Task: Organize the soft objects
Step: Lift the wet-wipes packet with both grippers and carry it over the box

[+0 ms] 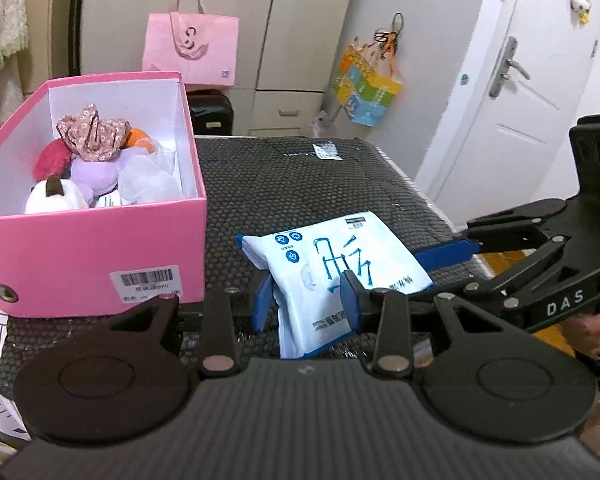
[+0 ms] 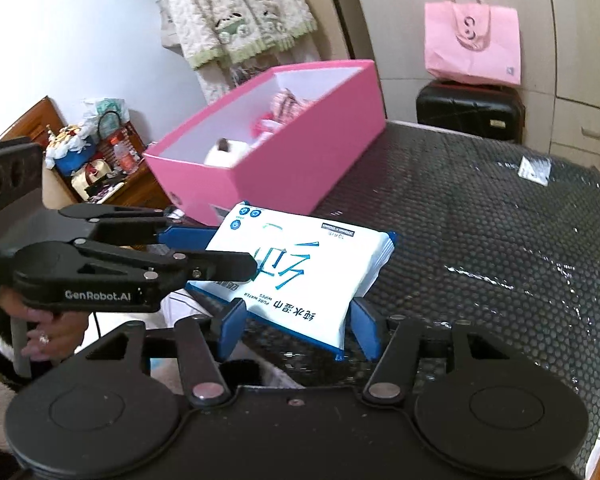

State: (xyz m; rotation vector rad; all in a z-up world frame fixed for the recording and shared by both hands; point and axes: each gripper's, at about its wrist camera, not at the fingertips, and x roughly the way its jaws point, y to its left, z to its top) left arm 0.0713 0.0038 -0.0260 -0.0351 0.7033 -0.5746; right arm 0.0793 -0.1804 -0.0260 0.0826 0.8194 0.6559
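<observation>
A flat white-and-blue plastic pack of wet wipes [image 1: 332, 268] is seen lying on the black dimpled mat [image 1: 284, 184] that covers the table, just beside the near right corner of the open pink cardboard box [image 1: 88, 256].

In the left wrist view, the pack is bracketed at 12 o'clock by the blue-padded fingers [image 1: 350, 300] of the left gripper [image 1: 306, 300]. The jaws are set narrow around the pack's near end, and the pads appear to be touching its sides. The right gripper [image 1: 446, 254] is seen entering from 3 o'clock, with a blue pad laid against the pack's right edge.

In the right wrist view, the right gripper [image 2: 300, 320] is likewise closed in on the pack [image 2: 300, 264] from both sides. The left gripper [image 2: 204, 248] is seen at 9 o'clock.

The pink box, at 10 o'clock in the left view, holds several plush toys [image 1: 96, 172] and a floral cloth item [image 1: 94, 134].
</observation>
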